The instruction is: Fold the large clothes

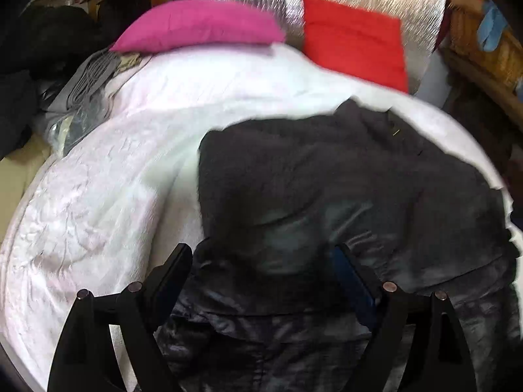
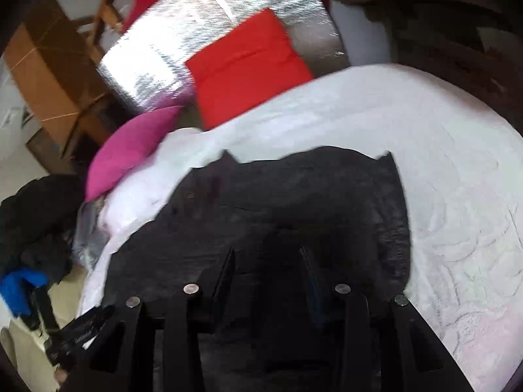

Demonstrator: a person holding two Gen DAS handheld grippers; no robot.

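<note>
A large black jacket (image 1: 327, 179) lies spread on a white quilted bed cover (image 1: 108, 179), its shiny lower part nearest me. My left gripper (image 1: 261, 251) hovers over that shiny part with its jaws wide apart, and fabric lies below and between the fingers without being pinched. In the right wrist view the same jacket (image 2: 294, 196) looks matt black on the white cover (image 2: 457, 196). My right gripper (image 2: 266, 254) stands over the jacket's near side, its jaws partly apart with dark cloth showing in the gap. No pad visibly presses on the cloth.
A pink pillow (image 1: 199, 23) and a red pillow (image 1: 353, 39) lie at the head of the bed against a silver foil panel (image 2: 157, 55). A dark heap of clothes (image 2: 36, 222) sits left of the bed. Grey folded cloth (image 1: 88, 78) lies beside the pink pillow.
</note>
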